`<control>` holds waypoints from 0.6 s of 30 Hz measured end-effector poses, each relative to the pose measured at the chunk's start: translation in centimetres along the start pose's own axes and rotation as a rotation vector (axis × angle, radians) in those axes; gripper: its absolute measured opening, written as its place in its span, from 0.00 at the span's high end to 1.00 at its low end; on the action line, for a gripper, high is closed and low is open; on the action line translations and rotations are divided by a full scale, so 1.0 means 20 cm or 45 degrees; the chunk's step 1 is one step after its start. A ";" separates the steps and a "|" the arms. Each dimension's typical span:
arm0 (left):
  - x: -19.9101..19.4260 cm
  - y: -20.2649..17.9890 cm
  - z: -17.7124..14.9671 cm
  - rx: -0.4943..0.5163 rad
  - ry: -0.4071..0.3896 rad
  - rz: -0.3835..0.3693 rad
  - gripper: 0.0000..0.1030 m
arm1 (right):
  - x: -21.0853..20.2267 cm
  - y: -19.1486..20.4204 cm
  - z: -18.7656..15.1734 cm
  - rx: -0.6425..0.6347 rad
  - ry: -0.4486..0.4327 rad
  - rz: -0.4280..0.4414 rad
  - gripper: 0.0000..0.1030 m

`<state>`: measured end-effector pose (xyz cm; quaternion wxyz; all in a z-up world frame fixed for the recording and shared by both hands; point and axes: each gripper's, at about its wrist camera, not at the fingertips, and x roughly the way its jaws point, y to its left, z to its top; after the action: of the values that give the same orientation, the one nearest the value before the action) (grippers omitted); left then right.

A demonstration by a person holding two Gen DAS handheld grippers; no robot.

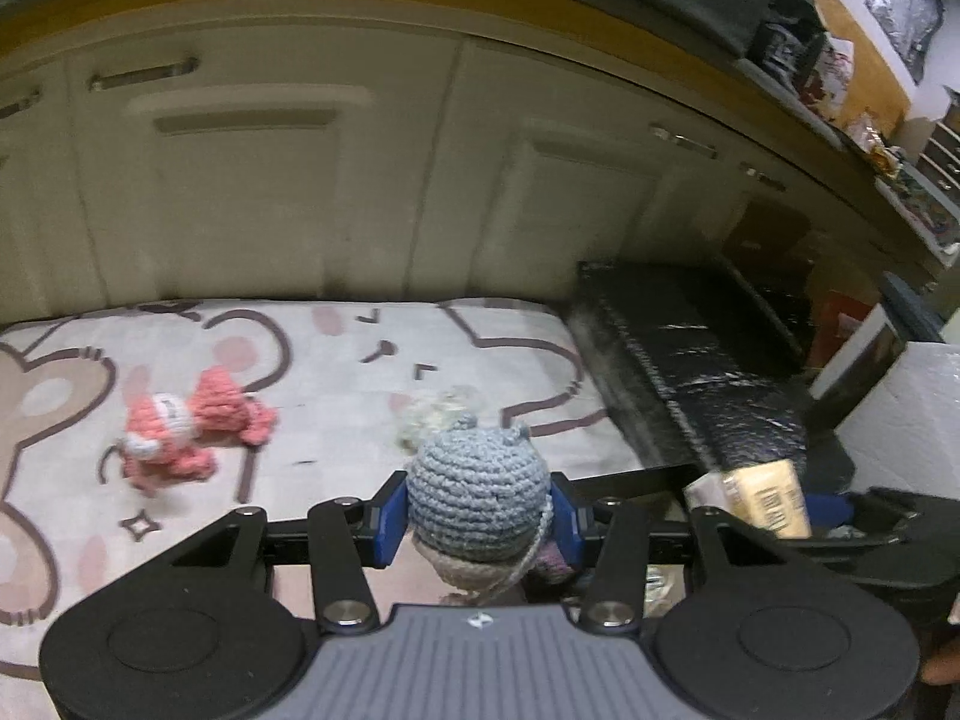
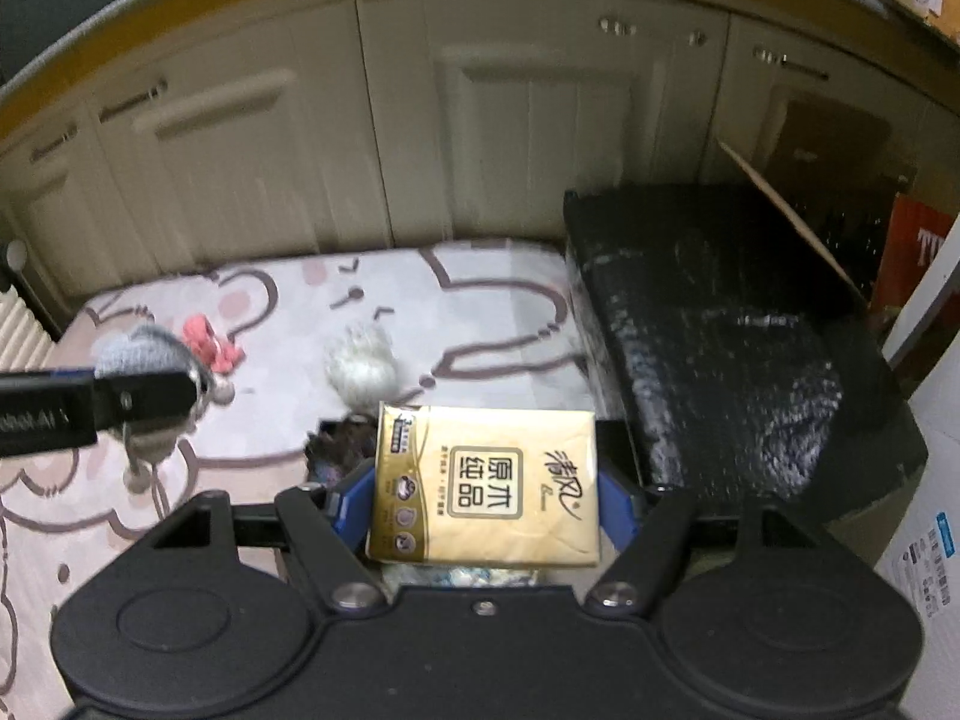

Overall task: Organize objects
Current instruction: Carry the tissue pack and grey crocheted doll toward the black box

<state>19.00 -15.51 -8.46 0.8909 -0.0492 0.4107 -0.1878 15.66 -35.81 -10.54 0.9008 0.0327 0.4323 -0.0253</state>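
The left gripper was clamped on a grey-blue crocheted toy, and the right gripper pinched a gold tissue pack by its sides. Both hung above a pale mat printed with brown cartoon outlines. On the mat lay a pink crocheted toy and a whitish fluffy thing, too blurred to name. A black box stood against the mat's right edge. Cream cabinet doors under a yellow-edged counter closed the back.
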 end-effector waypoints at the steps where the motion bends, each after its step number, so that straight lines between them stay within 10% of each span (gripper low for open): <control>1: 0.01 -0.02 0.00 0.004 0.001 -0.014 0.52 | 0.01 -0.01 -0.01 0.000 0.007 0.001 0.28; 18: 0.12 -0.16 -0.02 0.101 0.078 -0.224 0.52 | 0.21 0.05 -0.22 -1.094 0.146 -0.007 0.28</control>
<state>19.19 -19.42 -9.75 0.8591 -0.0438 0.4242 -0.2829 14.96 -34.52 -16.39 0.8070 -0.3452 0.4529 0.1563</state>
